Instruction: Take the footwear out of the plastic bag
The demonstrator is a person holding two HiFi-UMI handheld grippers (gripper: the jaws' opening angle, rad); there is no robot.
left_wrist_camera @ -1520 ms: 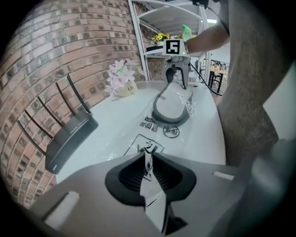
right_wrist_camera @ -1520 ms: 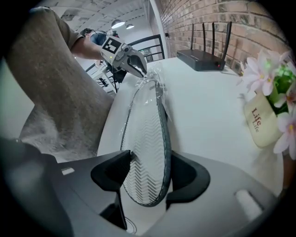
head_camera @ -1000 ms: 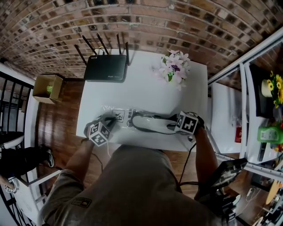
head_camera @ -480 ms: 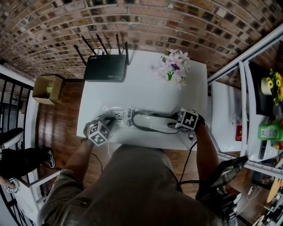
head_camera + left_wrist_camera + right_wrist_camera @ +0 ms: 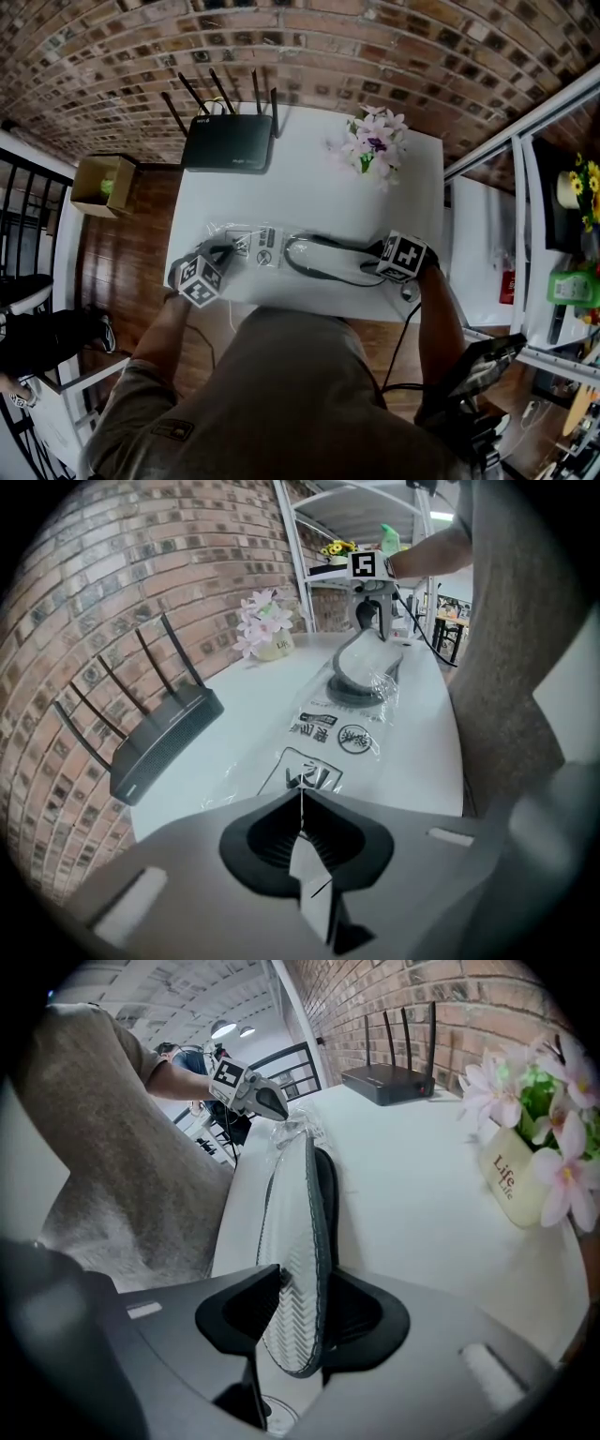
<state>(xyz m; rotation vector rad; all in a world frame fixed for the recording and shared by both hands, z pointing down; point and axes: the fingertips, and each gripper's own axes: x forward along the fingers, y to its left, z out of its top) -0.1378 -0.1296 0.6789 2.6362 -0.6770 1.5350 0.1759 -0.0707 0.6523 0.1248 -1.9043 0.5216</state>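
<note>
A clear plastic bag [image 5: 251,246] with printed labels lies on the white table [image 5: 309,192]. A grey-soled slipper [image 5: 323,263] with a dark strap reaches out of its right end. My left gripper [image 5: 225,251] is shut on the bag's left edge, where thin film [image 5: 301,794] sits pinched between the jaws. My right gripper [image 5: 372,253] is shut on the slipper's end; the ribbed sole [image 5: 292,1269] stands on edge between the pads. In the left gripper view the slipper [image 5: 361,663] is still partly under film [image 5: 323,733]. The left gripper [image 5: 270,1102] shows beyond the slipper's far end in the right gripper view.
A black router [image 5: 228,142] with several antennas stands at the table's back left. A pot of pink flowers [image 5: 373,142] sits at the back right. A cardboard box [image 5: 101,183] is on the floor at left, metal shelving [image 5: 525,234] at right.
The left gripper has drawn the bag's end a little to the left and the right gripper has shifted slightly right, so more of the slipper lies outside the bag.
</note>
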